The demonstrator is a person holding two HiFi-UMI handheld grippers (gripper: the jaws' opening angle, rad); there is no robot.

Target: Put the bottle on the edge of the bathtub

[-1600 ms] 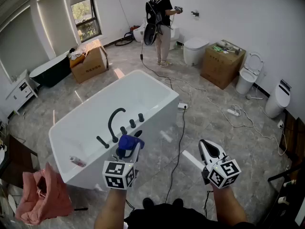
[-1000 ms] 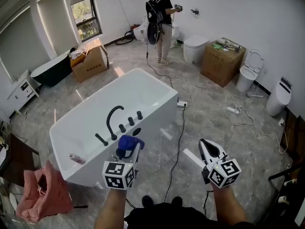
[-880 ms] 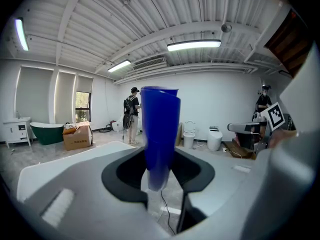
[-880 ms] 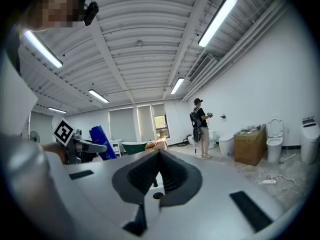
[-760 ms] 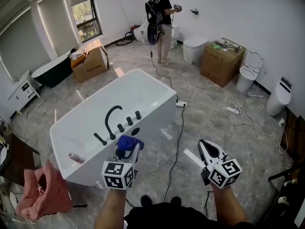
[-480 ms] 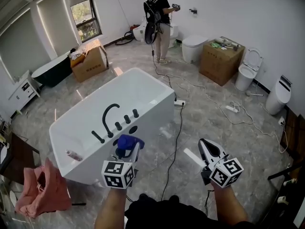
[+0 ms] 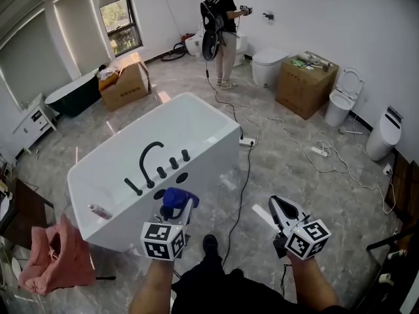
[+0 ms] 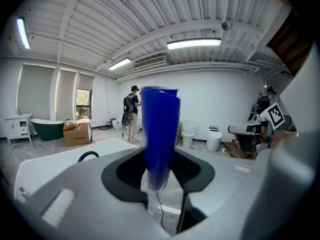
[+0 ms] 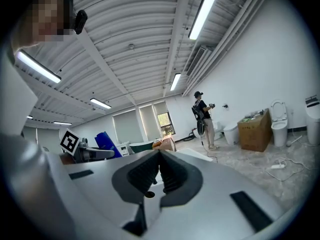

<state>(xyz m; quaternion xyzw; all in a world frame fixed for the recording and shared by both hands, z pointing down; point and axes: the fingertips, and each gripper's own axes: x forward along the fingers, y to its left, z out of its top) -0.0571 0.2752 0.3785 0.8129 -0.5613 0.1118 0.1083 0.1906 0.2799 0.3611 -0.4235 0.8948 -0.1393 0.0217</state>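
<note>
Head view: the left gripper [image 7: 178,209] clasps a blue bottle [image 7: 179,199] and holds it in the air just off the near side of the white bathtub [image 7: 218,150], not on its edge. The right gripper [image 7: 279,208] is well apart from it, over the floor. Each gripper's cube bears only black-and-white square patterns, no words. Print on the cardboard box [image 7: 305,87] is too small to read. A black faucet [image 7: 149,163] stands on the tub's near rim. The floor [image 7: 294,169] is grey, marble-patterned tile with cables across it. White toilets line the far wall, and a person [image 7: 220,19] stands there.

Left gripper view: the bottle [image 8: 160,134] stands upright between the jaws, which press on it. It shows plain blue, with no label legible. The tub [image 8: 47,164] lies low at the left, beneath a ribbed white ceiling with strip lights [image 8: 194,43].

Right gripper view: the jaws meet with nothing between them [image 9: 159,160]. The bottle [image 9: 106,140] shows at the left.
</note>
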